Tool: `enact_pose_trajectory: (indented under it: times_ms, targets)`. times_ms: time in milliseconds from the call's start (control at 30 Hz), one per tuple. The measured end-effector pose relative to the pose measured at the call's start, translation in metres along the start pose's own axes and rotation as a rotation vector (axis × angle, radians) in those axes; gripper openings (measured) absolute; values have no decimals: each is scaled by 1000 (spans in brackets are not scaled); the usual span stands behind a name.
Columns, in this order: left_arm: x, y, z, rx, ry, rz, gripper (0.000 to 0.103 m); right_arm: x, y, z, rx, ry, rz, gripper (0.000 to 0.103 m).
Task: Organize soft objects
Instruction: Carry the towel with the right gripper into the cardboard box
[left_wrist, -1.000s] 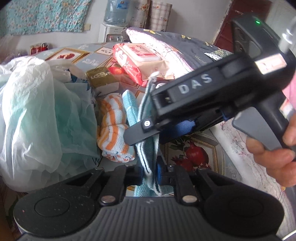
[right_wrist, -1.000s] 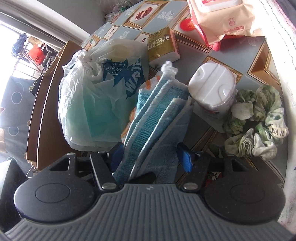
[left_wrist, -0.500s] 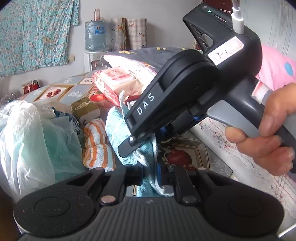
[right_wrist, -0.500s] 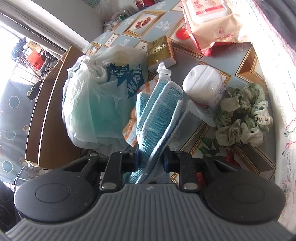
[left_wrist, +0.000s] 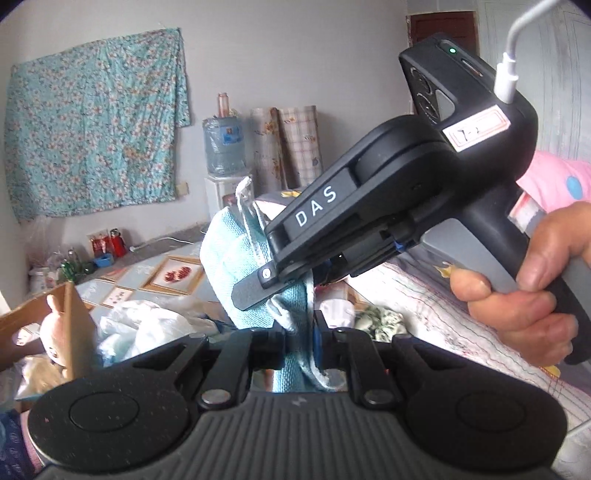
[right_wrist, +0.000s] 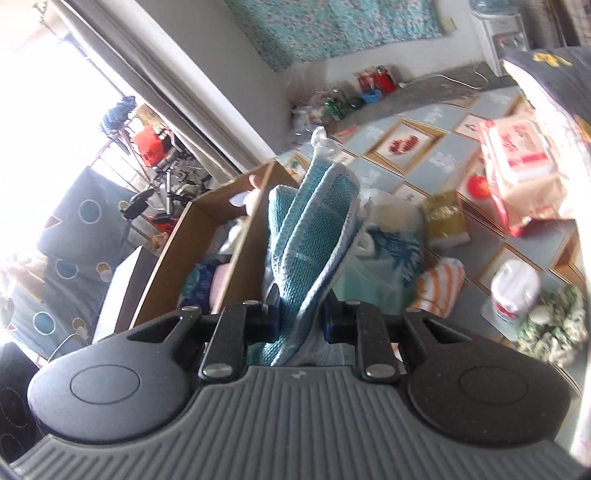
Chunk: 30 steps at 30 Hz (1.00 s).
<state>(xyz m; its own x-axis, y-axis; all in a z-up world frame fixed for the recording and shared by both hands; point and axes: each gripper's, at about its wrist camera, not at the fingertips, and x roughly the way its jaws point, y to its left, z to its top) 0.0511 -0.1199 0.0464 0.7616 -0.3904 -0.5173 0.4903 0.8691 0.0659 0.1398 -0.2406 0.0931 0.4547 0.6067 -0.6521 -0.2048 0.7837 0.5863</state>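
Note:
A folded blue towel (left_wrist: 236, 266) hangs in the air, held by both grippers. My left gripper (left_wrist: 299, 339) is shut on its lower edge. The right gripper (left_wrist: 406, 221), gripped by a hand (left_wrist: 535, 288), crosses the left wrist view and pinches the same cloth from the right. In the right wrist view the right gripper (right_wrist: 301, 317) is shut on the bunched blue towel (right_wrist: 314, 229), which stands up between the pads. An open cardboard box (right_wrist: 207, 221) with soft items inside lies below and to the left. An orange-striped cloth (right_wrist: 443, 284) and a green scrunchie (right_wrist: 554, 325) rest on the patterned table.
On the table lie a white plastic bag (right_wrist: 388, 251), a gold carton (right_wrist: 445, 221), a white wipes canister (right_wrist: 515, 291) and a pink wipes pack (right_wrist: 521, 158). A plush toy (left_wrist: 55, 332) sits in the cardboard box (left_wrist: 70, 321). Bedding borders the right side.
The right gripper's jaws closed on the blue towel. Both grippers then rose with it, lifting it off the table; the box has come into view below.

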Motion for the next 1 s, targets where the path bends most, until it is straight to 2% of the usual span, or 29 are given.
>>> enact_pose_trajectory:
  times_ms: [133, 233, 367, 467, 633, 800, 1000]
  targets:
    - [-24, 27, 11, -3, -21, 113, 14, 28, 38, 22, -51, -1, 105, 19]
    - [-40, 54, 13, -24, -20, 186, 14, 56, 67, 37, -76, 31, 171, 19]
    - [-53, 94, 13, -84, 8, 250, 14, 100, 106, 53, -106, 96, 217, 19]
    - [-63, 127, 7, -150, 47, 266, 14, 135, 133, 58, -115, 160, 223, 19]
    - [-58, 182, -7, -271, 130, 260, 14, 199, 168, 62, -155, 278, 168, 19]
    - [-38, 233, -31, -403, 227, 207, 14, 251, 186, 49, -217, 375, 39, 19]
    - [-21, 251, -55, -466, 299, 139, 14, 286, 179, 42, -247, 437, -91, 20]
